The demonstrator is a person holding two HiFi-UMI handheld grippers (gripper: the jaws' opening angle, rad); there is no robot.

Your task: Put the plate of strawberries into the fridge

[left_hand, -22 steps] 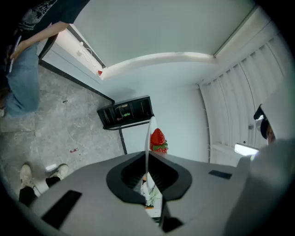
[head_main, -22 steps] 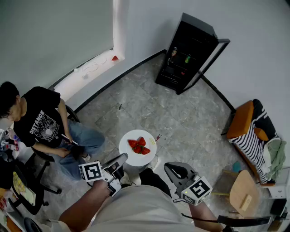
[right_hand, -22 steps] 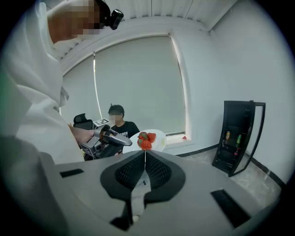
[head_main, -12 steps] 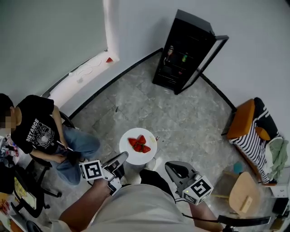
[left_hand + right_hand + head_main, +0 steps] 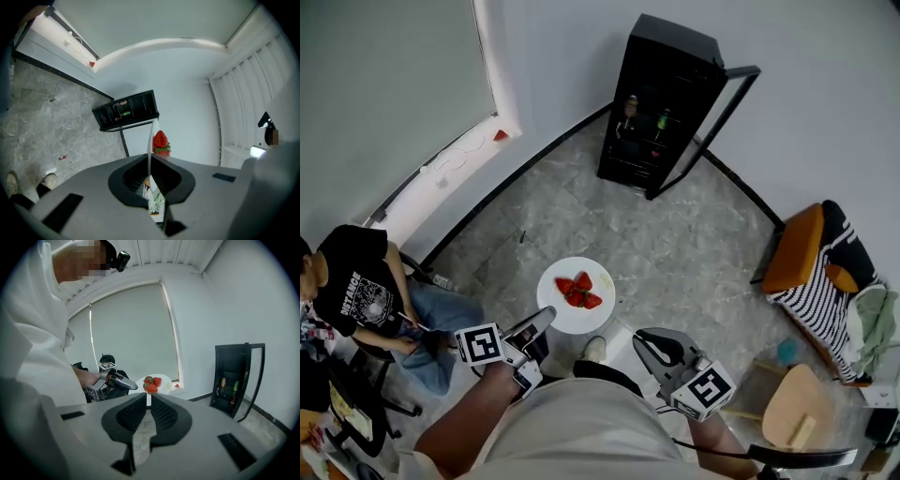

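White round plate [image 5: 555, 279] of glossy red strawberries [image 5: 577, 292], centre frame, has its thin rim pinched by the left gripper [image 5: 544, 317]; the right gripper [image 5: 647, 341] is closed, empty.

The strawberries [image 5: 577, 292] lay on the plate [image 5: 558, 305], whose near rim sat between the left tongs [image 5: 544, 316], above the floor [image 5: 675, 244]. The right tongs [image 5: 645, 339] hung to its right, apart from it. Ahead, the fridge [image 5: 661, 94] stood against the wall [image 5: 806, 112], its door [image 5: 717, 117] swung out rightward. A seated person [image 5: 361, 295] was far left, an armchair [image 5: 797, 248] far right.
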